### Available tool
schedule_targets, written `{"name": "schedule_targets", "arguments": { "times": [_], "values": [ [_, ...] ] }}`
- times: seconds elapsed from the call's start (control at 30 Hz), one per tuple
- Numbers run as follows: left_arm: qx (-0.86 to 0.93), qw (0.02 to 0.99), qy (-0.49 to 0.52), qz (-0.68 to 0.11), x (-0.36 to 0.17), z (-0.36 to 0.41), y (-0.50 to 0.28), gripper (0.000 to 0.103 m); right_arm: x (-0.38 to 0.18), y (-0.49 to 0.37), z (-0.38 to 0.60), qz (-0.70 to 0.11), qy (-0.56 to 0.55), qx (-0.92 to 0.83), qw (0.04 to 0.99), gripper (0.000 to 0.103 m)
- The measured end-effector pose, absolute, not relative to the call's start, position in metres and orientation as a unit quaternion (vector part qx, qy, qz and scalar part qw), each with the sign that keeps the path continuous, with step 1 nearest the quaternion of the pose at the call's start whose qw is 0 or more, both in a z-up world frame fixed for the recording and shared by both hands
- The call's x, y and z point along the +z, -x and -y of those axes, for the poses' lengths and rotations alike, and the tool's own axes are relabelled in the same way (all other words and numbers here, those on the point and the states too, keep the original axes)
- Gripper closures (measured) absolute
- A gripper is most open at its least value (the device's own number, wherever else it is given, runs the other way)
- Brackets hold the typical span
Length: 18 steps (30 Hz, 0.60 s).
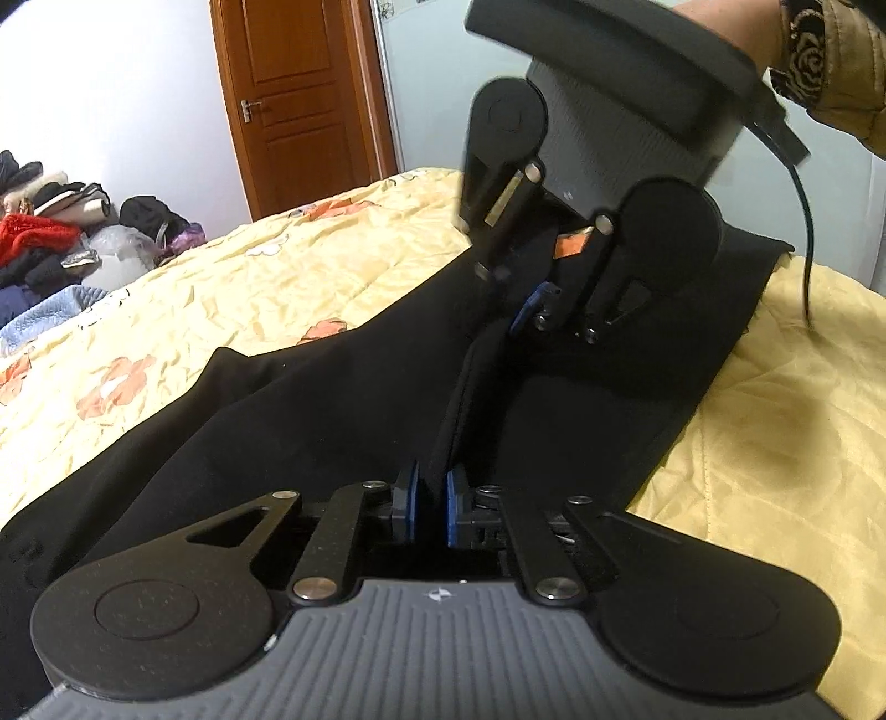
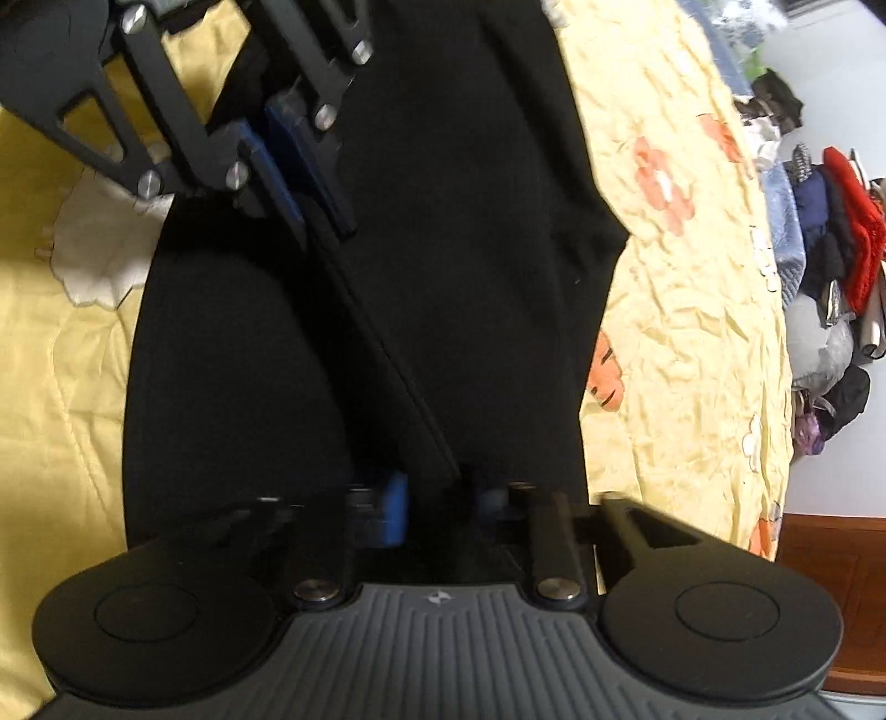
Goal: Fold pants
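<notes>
both jaws pinched on a raised ridge of black pants [image 1: 343,399]. left gripper [image 1: 431,507] blue pads nearly together with dark cloth between, at the near end of the fold. right gripper [image 1: 540,307] opposite, tilted down, clamped on the far end of the same ridge, held by a hand [image 1: 720,25] in a patterned sleeve. pants spread across a yellow flowered bedspread [image 1: 221,288]. clothes pile [image 1: 50,232] at the bed's far side, wooden door [image 1: 299,99] behind. from right wrist: right gripper [image 2: 437,507], left gripper [image 2: 299,166], pants [image 2: 470,221].
</notes>
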<state>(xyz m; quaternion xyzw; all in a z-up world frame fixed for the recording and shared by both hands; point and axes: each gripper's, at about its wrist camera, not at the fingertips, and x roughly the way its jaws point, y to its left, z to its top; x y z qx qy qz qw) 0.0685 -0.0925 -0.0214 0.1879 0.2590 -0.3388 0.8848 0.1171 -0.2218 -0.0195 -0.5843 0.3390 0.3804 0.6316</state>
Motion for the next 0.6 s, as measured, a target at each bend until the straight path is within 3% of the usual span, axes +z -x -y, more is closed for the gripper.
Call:
{"name": "schedule_targets", "arguments": {
  "times": [0.6],
  "values": [
    [-0.365, 0.872, -0.178, -0.274, -0.019, 0.077, -0.043, 0.095, -0.021, -0.028, 0.243, -0.362, 0.540, 0.352, 0.674, 0.096]
  ]
}}
